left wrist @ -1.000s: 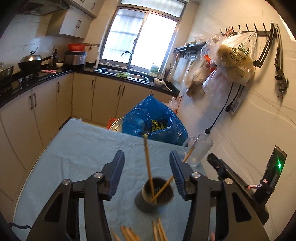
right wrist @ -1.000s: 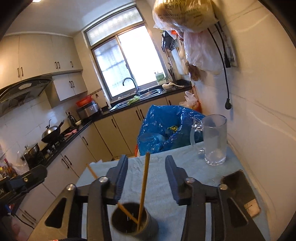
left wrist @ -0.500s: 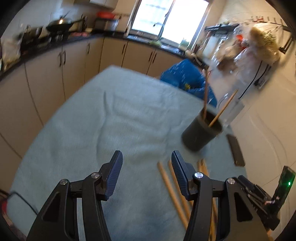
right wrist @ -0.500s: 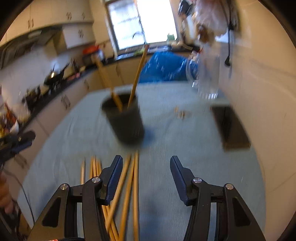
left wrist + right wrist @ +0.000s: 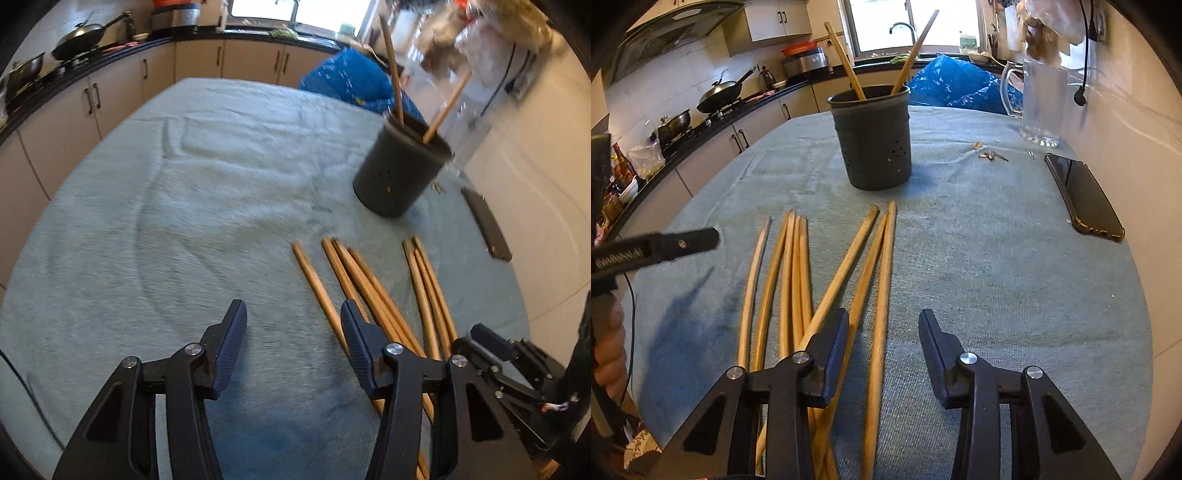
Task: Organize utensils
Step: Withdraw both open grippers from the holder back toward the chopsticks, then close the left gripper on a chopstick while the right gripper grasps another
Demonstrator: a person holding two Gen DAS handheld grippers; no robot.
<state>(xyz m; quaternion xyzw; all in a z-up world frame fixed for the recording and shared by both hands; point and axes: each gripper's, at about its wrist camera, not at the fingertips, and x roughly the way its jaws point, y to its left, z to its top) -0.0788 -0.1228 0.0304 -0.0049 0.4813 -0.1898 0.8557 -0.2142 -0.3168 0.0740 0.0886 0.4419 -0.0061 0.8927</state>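
Observation:
Several wooden chopsticks [image 5: 798, 280] lie fanned on the teal cloth, also seen in the left wrist view [image 5: 373, 291]. Behind them stands a dark perforated holder [image 5: 875, 140] [image 5: 399, 173] with two chopsticks upright in it. My right gripper [image 5: 884, 321] hovers low over the fan, its jaws closing, with one chopstick [image 5: 882, 295] running between the fingers untouched. My left gripper [image 5: 293, 321] is closing over bare cloth just left of the pile, the leftmost chopstick [image 5: 314, 284] passing by its right finger. One left finger [image 5: 665, 245] shows at the left of the right wrist view.
A black phone [image 5: 1086, 195] lies near the right table edge by the wall. A glass pitcher [image 5: 1039, 107] and a blue bag [image 5: 953, 86] sit at the far end. Small metal bits [image 5: 990, 155] lie right of the holder. A hand [image 5: 609, 350] shows far left.
Both grippers dropped from above the holder and tilted down toward the table. They now hang low over the lying chopsticks, jaws slightly narrower.

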